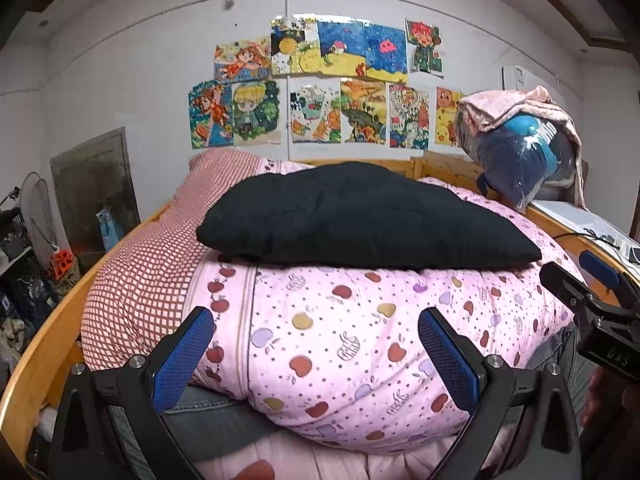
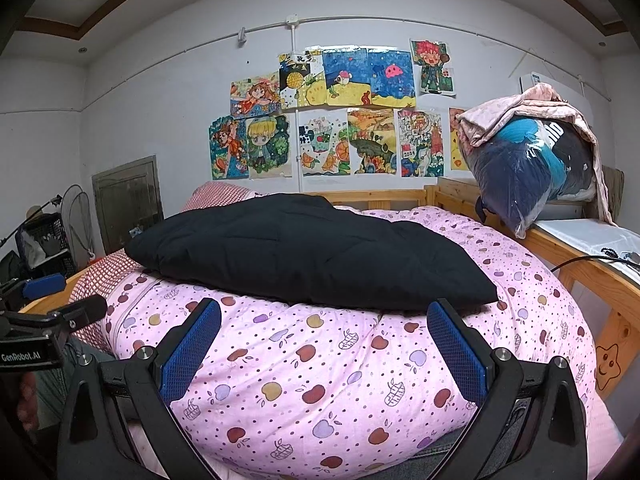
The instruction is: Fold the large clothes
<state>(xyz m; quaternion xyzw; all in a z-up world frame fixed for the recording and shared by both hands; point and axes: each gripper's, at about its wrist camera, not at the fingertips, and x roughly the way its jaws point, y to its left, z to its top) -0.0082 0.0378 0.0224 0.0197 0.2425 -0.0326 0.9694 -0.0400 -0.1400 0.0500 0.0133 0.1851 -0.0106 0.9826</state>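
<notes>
A black padded garment (image 1: pixel 360 220) (image 2: pixel 304 252) lies folded into a thick flat bundle on top of a pink apple-print quilt (image 1: pixel 344 332) (image 2: pixel 320 376) on the bed. My left gripper (image 1: pixel 316 320) hovers open in front of the quilt, short of the black bundle, nothing between its blue pads. My right gripper (image 2: pixel 324 312) is open too, its tips just below the bundle's near edge, holding nothing. Each gripper shows at the edge of the other's view: the right one (image 1: pixel 588 280), the left one (image 2: pixel 60 296).
A red-checked pillow (image 1: pixel 160 248) lies left of the quilt. The wooden bed frame (image 1: pixel 52 336) curves around the left. A bagged bundle of clothes (image 2: pixel 532 168) under a pink cloth sits on a wooden side table (image 2: pixel 592 264) at right. Grey jeans (image 1: pixel 208 416) lie below the quilt.
</notes>
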